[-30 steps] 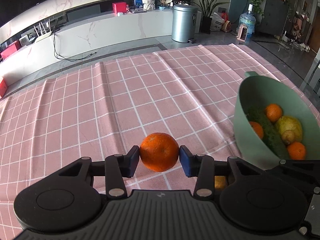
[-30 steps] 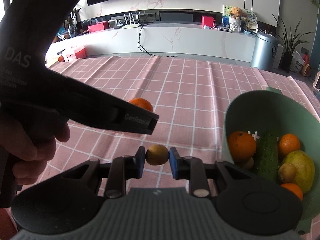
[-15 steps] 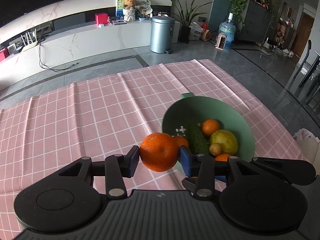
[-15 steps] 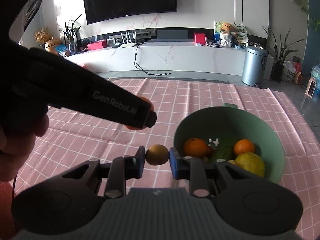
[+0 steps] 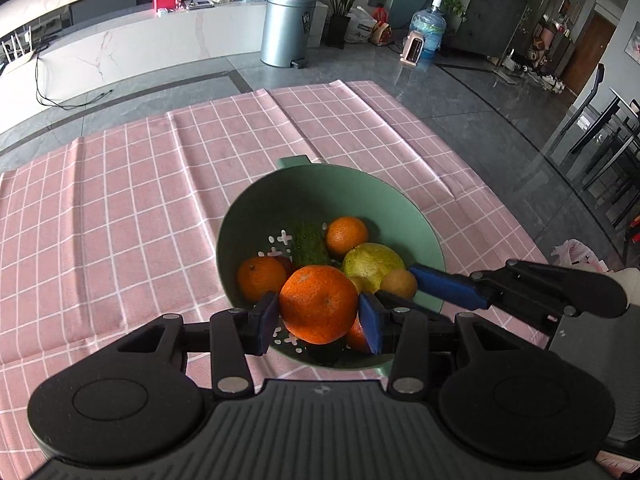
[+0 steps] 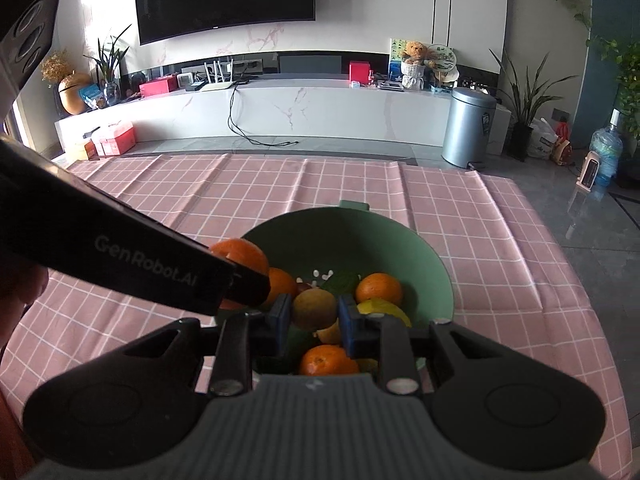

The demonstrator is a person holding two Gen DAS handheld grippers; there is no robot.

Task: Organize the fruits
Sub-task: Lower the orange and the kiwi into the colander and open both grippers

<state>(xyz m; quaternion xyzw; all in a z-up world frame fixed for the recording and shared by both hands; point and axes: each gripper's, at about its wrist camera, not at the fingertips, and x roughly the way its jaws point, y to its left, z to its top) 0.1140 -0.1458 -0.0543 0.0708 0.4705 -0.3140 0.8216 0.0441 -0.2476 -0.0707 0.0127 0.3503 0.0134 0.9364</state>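
Green plastic colander sits on the pink checked tablecloth covering the worktop, holding tangerines, a cucumber and a yellow-green pear. Above the colander, the left tongs are clamped on a tangerine. Just beside it over the colander, the right tongs are clamped on a small brown fruit.
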